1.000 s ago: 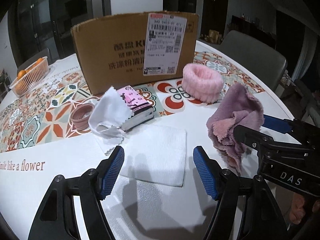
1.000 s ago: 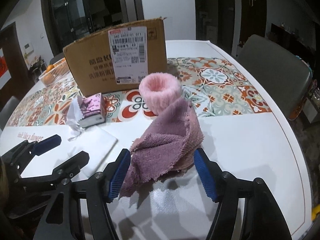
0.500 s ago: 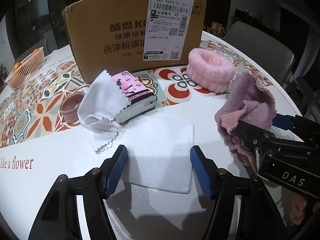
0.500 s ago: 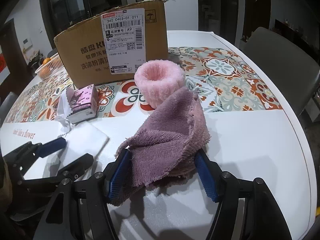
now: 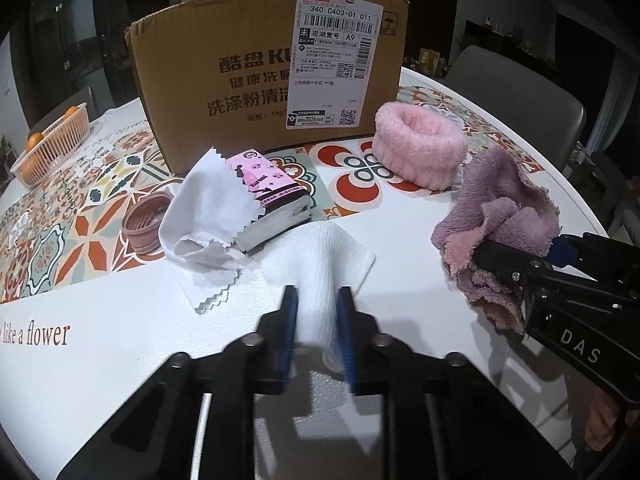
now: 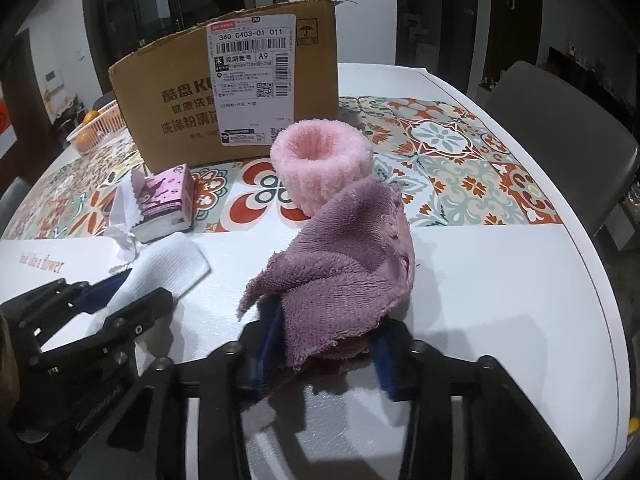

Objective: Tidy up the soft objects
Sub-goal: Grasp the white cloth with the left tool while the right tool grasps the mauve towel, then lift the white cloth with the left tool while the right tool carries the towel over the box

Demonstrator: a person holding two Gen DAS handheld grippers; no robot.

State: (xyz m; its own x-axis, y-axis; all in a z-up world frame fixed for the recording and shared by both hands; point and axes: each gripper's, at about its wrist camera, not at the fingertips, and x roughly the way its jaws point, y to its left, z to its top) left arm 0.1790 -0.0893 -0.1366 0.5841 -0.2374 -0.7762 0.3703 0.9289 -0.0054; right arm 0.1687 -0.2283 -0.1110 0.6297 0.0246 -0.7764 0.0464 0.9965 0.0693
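Note:
My left gripper [image 5: 318, 300] is closing, and its blue pads pinch the near edge of a white cloth [image 5: 320, 256], bunching it upward off the table. My right gripper [image 6: 326, 328] is closing too, with a mauve fleece towel [image 6: 348, 264] squeezed between its pads. In the left wrist view that towel [image 5: 504, 208] sits at the right with the right gripper [image 5: 520, 256] clamped on it. A fluffy pink headband [image 6: 320, 160] stands just behind the towel. The left gripper [image 6: 116, 288] and white cloth [image 6: 172, 264] show at the lower left of the right wrist view.
An open cardboard box [image 5: 272, 92] stands behind everything. A pink tissue pack [image 5: 272, 200] with a zigzag-edged white wipe [image 5: 208, 216] and a brown scrunchie [image 5: 146, 220] lie left of centre. An orange basket [image 5: 52, 144] with fruit sits far left. A grey chair [image 6: 560, 120] is right.
Both grippers went from wide open to clamped. The white cloth, flat before, is now bunched up between the left pads. The towel is gathered between the right pads.

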